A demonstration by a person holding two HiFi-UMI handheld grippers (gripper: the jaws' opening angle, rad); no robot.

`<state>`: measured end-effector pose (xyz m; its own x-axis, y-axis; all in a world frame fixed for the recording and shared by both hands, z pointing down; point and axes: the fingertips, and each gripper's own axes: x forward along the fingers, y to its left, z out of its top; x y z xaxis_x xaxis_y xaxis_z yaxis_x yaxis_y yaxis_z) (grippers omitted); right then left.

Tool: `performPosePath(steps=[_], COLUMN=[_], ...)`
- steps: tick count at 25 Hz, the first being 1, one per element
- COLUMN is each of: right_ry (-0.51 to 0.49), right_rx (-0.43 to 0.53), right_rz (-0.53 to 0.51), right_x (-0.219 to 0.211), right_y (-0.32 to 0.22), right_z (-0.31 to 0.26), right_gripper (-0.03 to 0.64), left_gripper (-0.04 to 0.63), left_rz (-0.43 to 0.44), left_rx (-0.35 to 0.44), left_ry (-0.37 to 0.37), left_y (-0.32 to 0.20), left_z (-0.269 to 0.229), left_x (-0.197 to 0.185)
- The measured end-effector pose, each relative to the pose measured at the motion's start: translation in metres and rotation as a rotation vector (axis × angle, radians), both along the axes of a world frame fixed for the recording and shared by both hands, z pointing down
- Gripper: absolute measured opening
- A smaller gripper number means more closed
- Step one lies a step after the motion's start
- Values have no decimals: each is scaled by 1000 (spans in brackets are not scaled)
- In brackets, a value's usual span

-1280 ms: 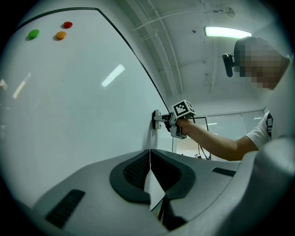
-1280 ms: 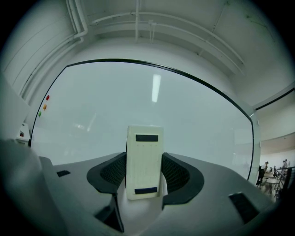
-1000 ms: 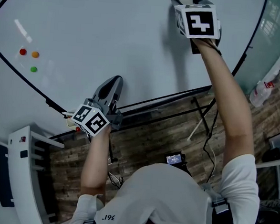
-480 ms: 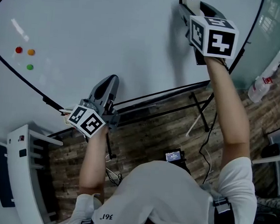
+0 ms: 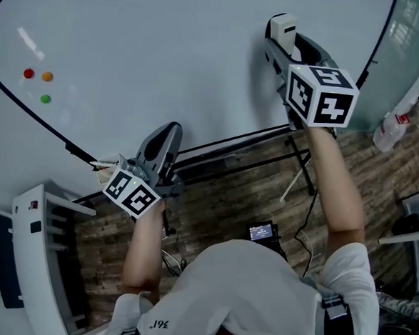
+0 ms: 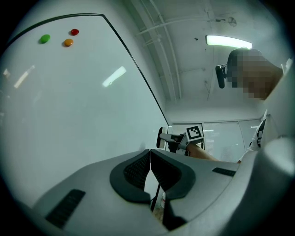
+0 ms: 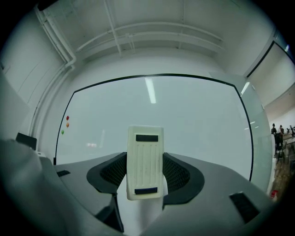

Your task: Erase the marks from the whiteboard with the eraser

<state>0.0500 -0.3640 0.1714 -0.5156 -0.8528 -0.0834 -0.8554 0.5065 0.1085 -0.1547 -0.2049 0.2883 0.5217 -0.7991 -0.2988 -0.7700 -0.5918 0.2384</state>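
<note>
The whiteboard (image 5: 168, 46) fills the upper part of the head view, and I see no pen marks on it. My right gripper (image 5: 281, 41) is at the board's upper right, shut on the white eraser (image 5: 282, 25). In the right gripper view the eraser (image 7: 144, 161) stands upright between the jaws, facing the whiteboard (image 7: 184, 115). My left gripper (image 5: 171, 129) hangs near the board's bottom edge, shut with nothing in it. The left gripper view shows its pads (image 6: 138, 169) touching beside the whiteboard (image 6: 69, 101), with the right gripper (image 6: 167, 138) small in the distance.
Red (image 5: 28, 73), orange (image 5: 47, 77) and green (image 5: 45, 99) magnets sit on the board's left side. Below are the board's stand (image 5: 302, 170), a wooden floor, a small lit device (image 5: 261, 236), a plastic bottle (image 5: 391, 133) and a white cabinet (image 5: 38, 259).
My right gripper has come down and slightly right along the board with the eraser in it. The left gripper has dropped a little.
</note>
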Motion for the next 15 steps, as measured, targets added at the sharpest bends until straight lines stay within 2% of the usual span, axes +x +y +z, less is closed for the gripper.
performPosePath(steps=[6, 15], right_ry=[-26, -81], right_rx=[-38, -134], right_rz=[-38, -91], right_x=[-5, -3], right_y=[14, 39], right_z=[33, 91], right_gripper=[256, 256], left_gripper=[8, 8], left_rz=[0, 40], left_rx=[-19, -30], left_ry=[31, 63], left_y=[9, 30], left_z=[15, 36], left_x=[-5, 8])
